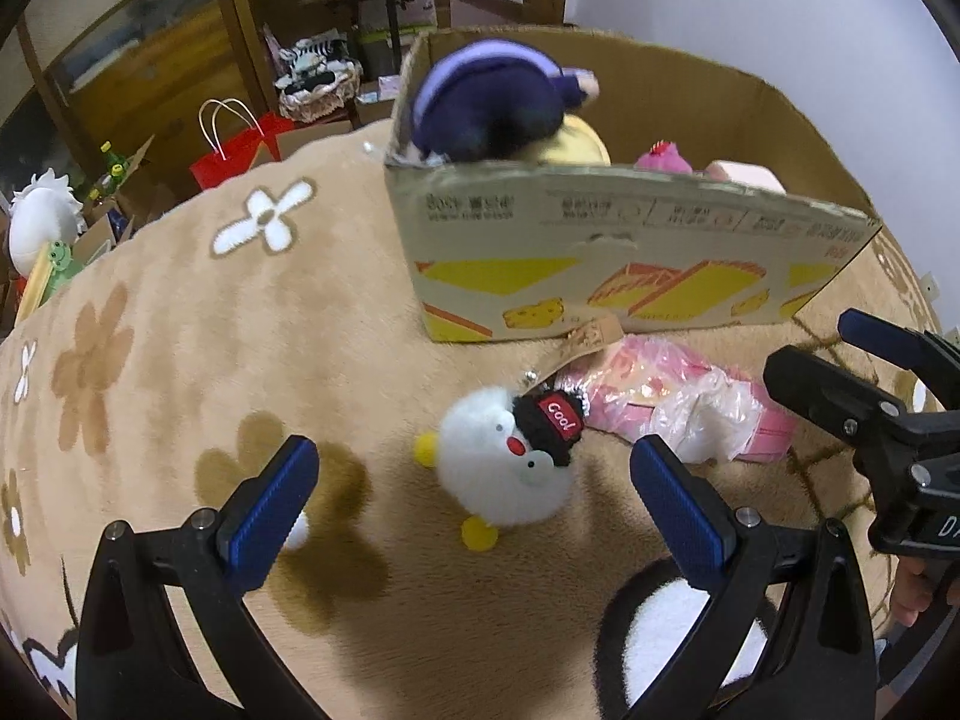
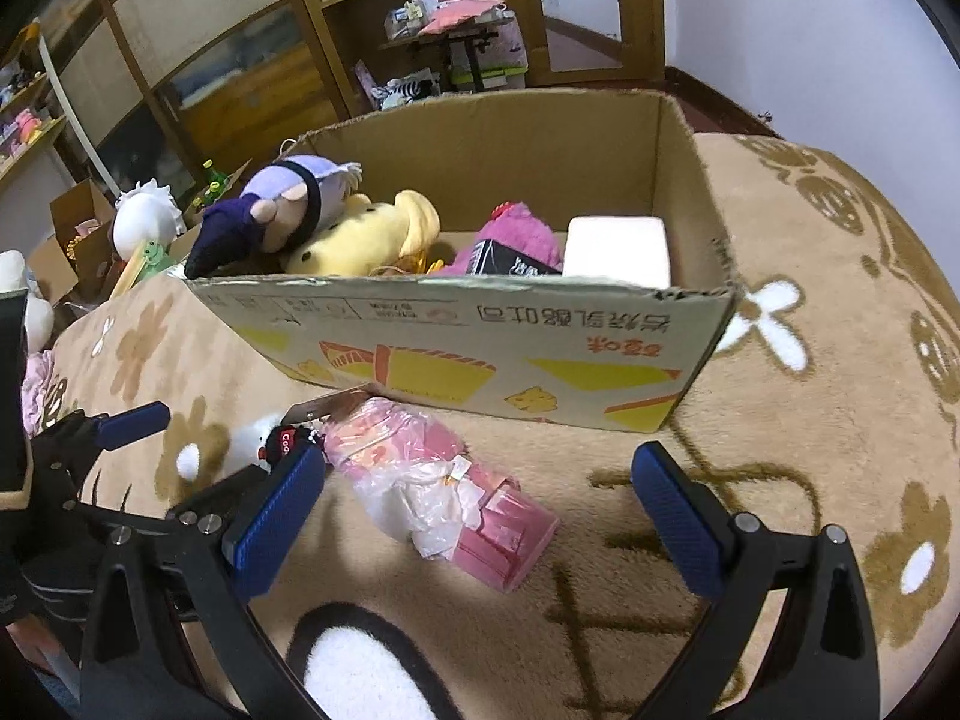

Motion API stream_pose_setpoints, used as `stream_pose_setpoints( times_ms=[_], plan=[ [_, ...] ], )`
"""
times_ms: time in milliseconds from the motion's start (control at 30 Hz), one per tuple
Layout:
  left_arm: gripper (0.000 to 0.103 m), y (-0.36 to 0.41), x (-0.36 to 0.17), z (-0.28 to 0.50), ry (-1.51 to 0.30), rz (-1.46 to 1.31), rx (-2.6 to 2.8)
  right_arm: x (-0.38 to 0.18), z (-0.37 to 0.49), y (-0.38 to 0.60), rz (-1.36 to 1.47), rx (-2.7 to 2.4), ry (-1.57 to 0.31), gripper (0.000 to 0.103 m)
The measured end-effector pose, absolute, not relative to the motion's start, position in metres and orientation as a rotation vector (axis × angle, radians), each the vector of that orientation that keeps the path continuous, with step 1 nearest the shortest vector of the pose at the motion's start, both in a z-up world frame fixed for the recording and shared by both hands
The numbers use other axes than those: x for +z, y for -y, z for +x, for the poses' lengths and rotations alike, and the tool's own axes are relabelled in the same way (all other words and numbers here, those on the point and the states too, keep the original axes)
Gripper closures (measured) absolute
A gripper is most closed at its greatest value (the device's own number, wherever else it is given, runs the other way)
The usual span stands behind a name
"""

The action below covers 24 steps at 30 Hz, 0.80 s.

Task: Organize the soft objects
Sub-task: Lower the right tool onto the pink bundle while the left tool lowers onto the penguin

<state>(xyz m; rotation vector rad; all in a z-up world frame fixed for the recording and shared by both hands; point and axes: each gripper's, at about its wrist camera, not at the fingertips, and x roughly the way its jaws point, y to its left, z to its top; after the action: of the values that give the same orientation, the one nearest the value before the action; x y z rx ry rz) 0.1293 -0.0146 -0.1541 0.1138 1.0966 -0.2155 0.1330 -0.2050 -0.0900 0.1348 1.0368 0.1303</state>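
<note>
Left gripper (image 1: 474, 504): jaws spread wide, holding nothing, hovering over the blanket (image 1: 180, 360). The chick (image 1: 510, 468), a white fluffy plush with black "Cool" cap, is lying on the blanket directly between and just ahead of the fingers, at about 12 o'clock in the left wrist view. It is apart from both pads (image 1: 276, 504). Its long axis is running roughly 7-to-1 o'clock: yellow feet toward 7, cap toward 1. A tag is trailing from the cap toward the box (image 1: 600, 276). Judgement: left gripper is the nearer one, and the chick is already sitting inside its span.

Just right of the chick, the pink pack (image 1: 678, 408), plastic-wrapped, is lying against the box's near wall, touching or nearly touching the chick's cap end. In the right wrist view the pack (image 2: 444, 480) is sitting at about 11 o'clock from the right gripper (image 2: 480, 516), long axis running 10-to-4 o'clock, the boxy end nearer the gripper.

Right gripper: jaws also spread, holding nothing, above the blanket and not touching the pack.

Box (image 2: 480, 336) is standing beyond both items at 12 o'clock, open top, already holding a purple plush (image 2: 282, 210), a yellow plush (image 2: 360, 234), a pink plush (image 2: 516, 234) and a white block (image 2: 618, 243).

Judgement: two items remaining outside the box.
</note>
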Motion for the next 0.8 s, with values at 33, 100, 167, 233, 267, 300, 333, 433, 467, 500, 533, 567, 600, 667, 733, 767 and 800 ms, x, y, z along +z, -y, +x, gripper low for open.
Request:
stream_pose_setpoints(
  times_ms=[33,100,167,233,267,300,333,433,467,500,533,567,600,667,733,767,800],
  plan=[
    [0.000,0.015,-0.157,0.130,-1.103,0.113,-0.219,-0.091,0.134,0.205,0.139,0.134,-1.041,0.000],
    [0.000,0.016,-0.162,0.132,-1.114,0.115,-0.223,-0.095,0.136,0.206,0.151,0.145,-1.051,0.000],
    [0.000,0.018,-0.167,0.134,-1.126,0.113,-0.229,-0.099,0.137,0.205,0.154,0.151,-1.059,0.000],
    [0.000,0.018,-0.171,0.135,-1.135,0.110,-0.234,-0.104,0.139,0.203,0.152,0.155,-1.069,0.000],
    [0.000,0.018,-0.174,0.136,-1.139,0.114,-0.235,-0.105,0.139,0.202,0.152,0.157,-1.072,0.000],
    [0.000,0.019,-0.175,0.137,-1.141,0.119,-0.236,-0.108,0.139,0.202,0.153,0.158,-1.078,0.000],
    [0.000,0.018,-0.178,0.140,-1.144,0.124,-0.236,-0.109,0.139,0.201,0.155,0.160,-1.082,0.000],
    [0.000,0.022,-0.184,0.143,-1.153,0.133,-0.240,-0.115,0.140,0.200,0.174,0.175,-1.097,0.000],
    [0.000,0.022,-0.186,0.144,-1.156,0.137,-0.241,-0.117,0.140,0.199,0.174,0.179,-1.104,0.000],
    [0.000,0.023,-0.188,0.144,-1.157,0.138,-0.243,-0.119,0.141,0.198,0.171,0.183,-1.112,0.000],
    [0.000,0.025,-0.189,0.145,-1.158,0.140,-0.244,-0.120,0.142,0.198,0.167,0.185,-1.117,0.000],
    [0.000,0.025,-0.191,0.146,-1.159,0.141,-0.245,-0.122,0.143,0.197,0.163,0.188,-1.123,0.001],
    [0.000,0.025,-0.192,0.147,-1.160,0.140,-0.247,-0.124,0.144,0.196,0.162,0.190,-1.128,0.001],
    [0.000,0.025,-0.195,0.149,-1.159,0.138,-0.249,-0.126,0.145,0.195,0.162,0.195,-1.133,0.001],
    [0.000,0.025,-0.197,0.152,-1.158,0.131,-0.248,-0.129,0.146,0.193,0.165,0.201,-1.138,0.002],
    [0.000,0.024,-0.198,0.154,-1.157,0.115,-0.253,-0.131,0.147,0.193,0.188,0.214,-1.149,0.005],
    [0.001,0.025,-0.198,0.151,-1.155,0.104,-0.263,-0.133,0.148,0.196,0.217,0.221,-1.162,0.007]
  ],
)
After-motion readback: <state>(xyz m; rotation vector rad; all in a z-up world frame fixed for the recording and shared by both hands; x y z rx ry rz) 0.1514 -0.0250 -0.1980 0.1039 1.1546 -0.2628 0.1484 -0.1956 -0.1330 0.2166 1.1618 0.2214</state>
